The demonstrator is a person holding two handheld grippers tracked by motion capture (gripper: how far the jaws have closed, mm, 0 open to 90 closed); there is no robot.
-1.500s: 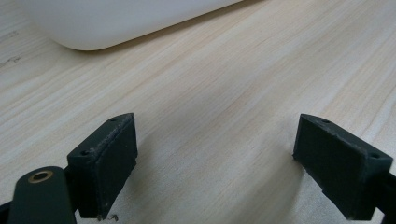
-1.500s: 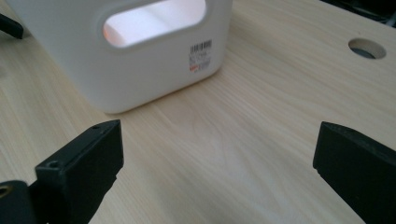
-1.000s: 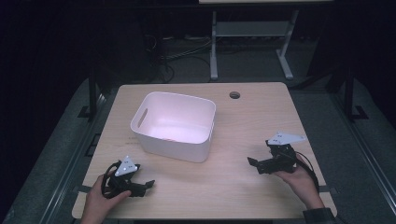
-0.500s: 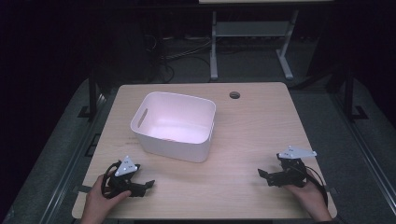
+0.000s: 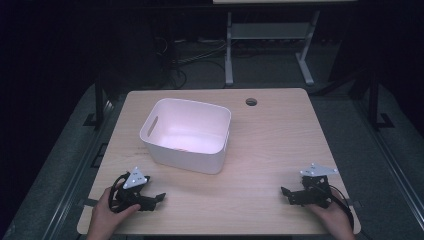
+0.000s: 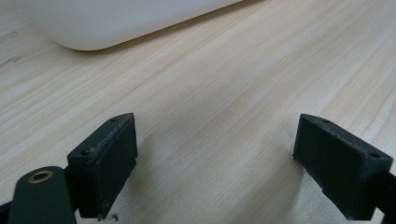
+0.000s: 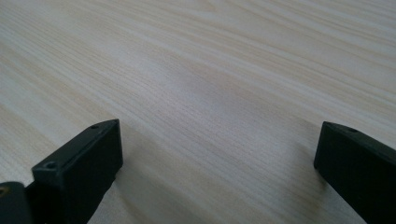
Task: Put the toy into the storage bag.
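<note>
A white plastic bin (image 5: 187, 134) with handle slots stands on the pale wooden table (image 5: 270, 145), left of centre; its lower wall (image 6: 116, 23) runs along the top of the left gripper view. My left gripper (image 5: 159, 198) rests on the table near the front left corner, jaws wide apart and nothing between them (image 6: 215, 158). My right gripper (image 5: 286, 192) lies low at the front right, also open, with bare wood between its jaws (image 7: 217, 154). Both point inward toward the table's middle.
A round cable hole (image 5: 251, 102) sits near the table's far edge. Behind the table is a dark floor with cables and a white metal frame (image 5: 270, 45). Bare wood stretches between the two grippers.
My right gripper has drawn back toward the front edge and dropped lower onto the table. The left gripper and the bin have stayed put.
</note>
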